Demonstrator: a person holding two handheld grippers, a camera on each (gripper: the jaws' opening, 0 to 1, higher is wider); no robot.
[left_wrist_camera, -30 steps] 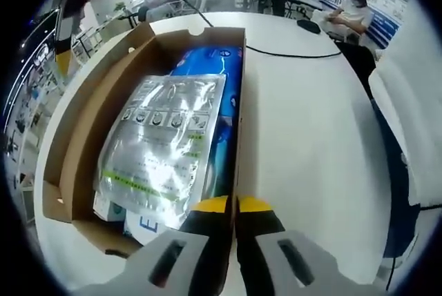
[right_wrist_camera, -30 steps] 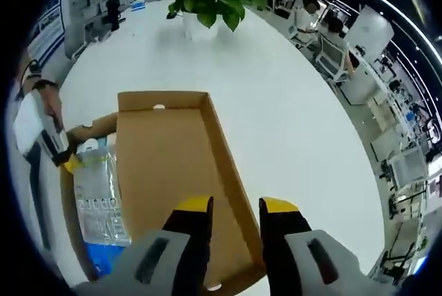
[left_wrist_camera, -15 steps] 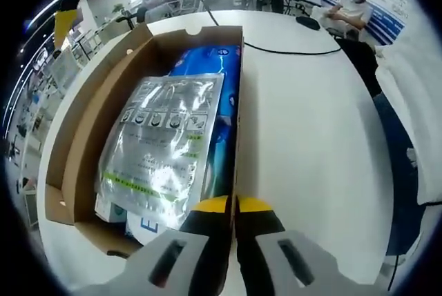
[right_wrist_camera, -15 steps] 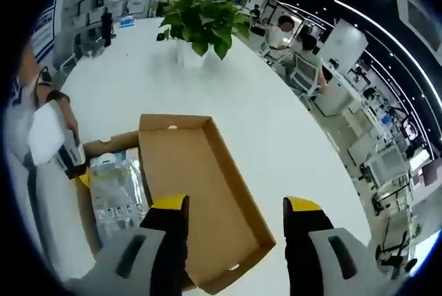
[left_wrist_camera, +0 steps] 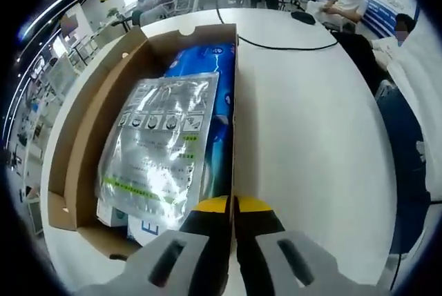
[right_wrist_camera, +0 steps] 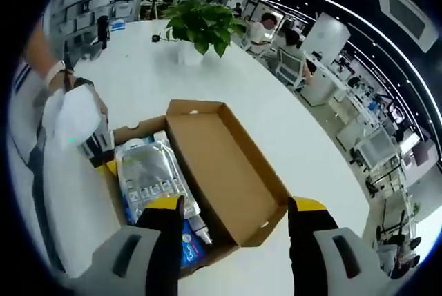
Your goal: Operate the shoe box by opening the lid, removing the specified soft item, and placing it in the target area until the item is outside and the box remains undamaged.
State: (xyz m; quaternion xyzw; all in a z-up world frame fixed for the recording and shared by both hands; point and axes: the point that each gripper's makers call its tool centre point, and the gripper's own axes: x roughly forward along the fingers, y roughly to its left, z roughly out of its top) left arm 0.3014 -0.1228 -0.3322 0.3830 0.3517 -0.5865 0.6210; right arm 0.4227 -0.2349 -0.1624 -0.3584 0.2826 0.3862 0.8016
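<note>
While the left gripper (left_wrist_camera: pixel 233 206) sits pressed together with its yellow tips at the near end of the shoe box's right wall, we cannot tell whether cardboard lies between them. We see the shoe box (left_wrist_camera: pixel 83 137) stretching its long axis away from those tips toward the far side of the white table (left_wrist_camera: pixel 311 123). Inside, a clear plastic pouch (left_wrist_camera: pixel 159 144) with printed icons lies flat on top, long axis matching the box, resting on a blue package (left_wrist_camera: pixel 221 82) that shows along the right wall and far end. The pouch lies just left of and beyond the left tips. A black cable (left_wrist_camera: pixel 290 46) crosses the table past the box.

From the right gripper (right_wrist_camera: pixel 235 206), jaws spread wide and holding nothing, we look down on the box with its lid (right_wrist_camera: pixel 224 165) swung open to the right. The pouch (right_wrist_camera: pixel 148 179) lies beyond and left of these tips. A potted plant (right_wrist_camera: pixel 200 23) stands far across the table.
</note>
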